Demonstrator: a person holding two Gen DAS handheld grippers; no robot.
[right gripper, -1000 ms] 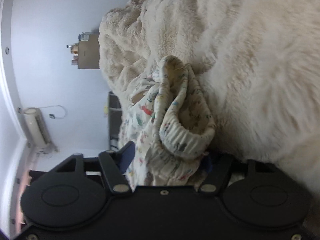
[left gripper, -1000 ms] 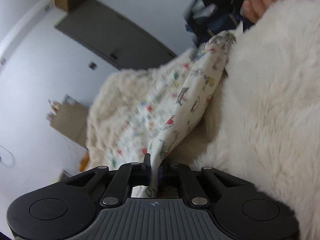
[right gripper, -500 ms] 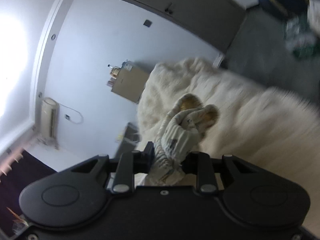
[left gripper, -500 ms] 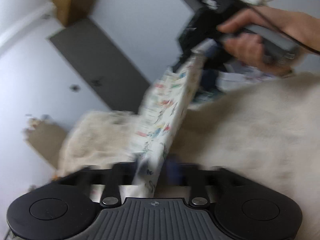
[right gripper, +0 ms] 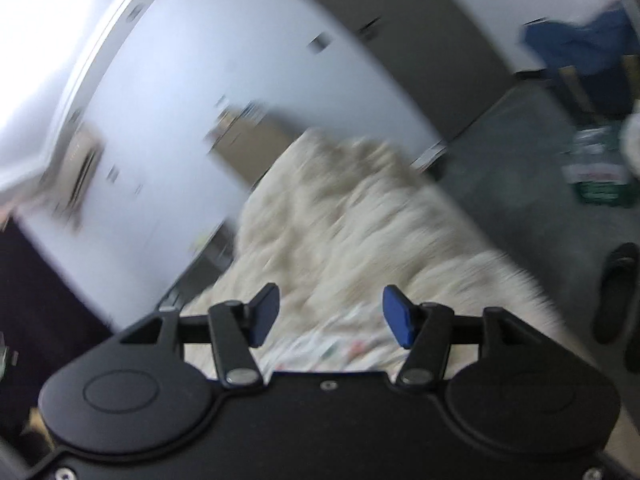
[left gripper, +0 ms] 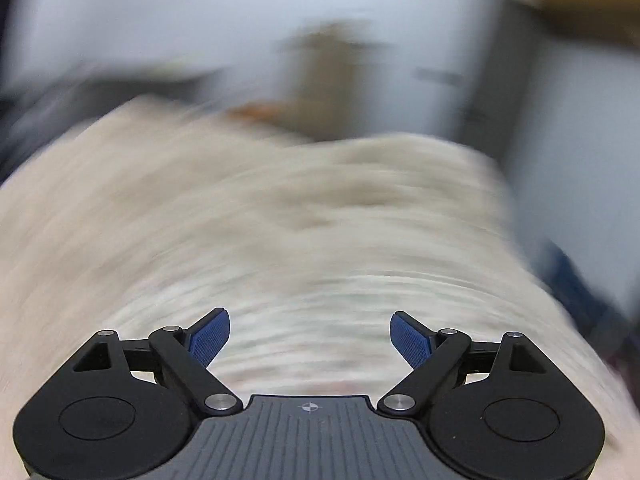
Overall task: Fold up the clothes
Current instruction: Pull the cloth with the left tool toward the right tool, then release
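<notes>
Printed garment (right gripper: 340,350) lies on the fluffy cream blanket (right gripper: 352,216), directly below the right tool (right gripper: 331,316) and partly hidden by its black body. Both views are strongly blurred, so I can say only a little about it: a pale cloth with small coloured marks, red and green among them, lying rather flat. In the left view I cannot make it out with certainty.

I judge the step in hand to be the letting go after a fold. To do it well, both tools should come fully free of the cloth before they go away, so that no pad drags an edge and spoils the fold. It is also wise to look whether the edges lie even, and to smooth them if not.

The right tool's jaws are opening, about half apart, and nothing is between its blue pads (right gripper: 264,314). The left tool (left gripper: 310,338) has its jaws opening too, already wide, with only the blanket showing behind its blue pads (left gripper: 210,336).

Beyond the blanket are a grey floor (right gripper: 520,152), a white wall (right gripper: 224,80) and a dark slipper (right gripper: 616,292).
</notes>
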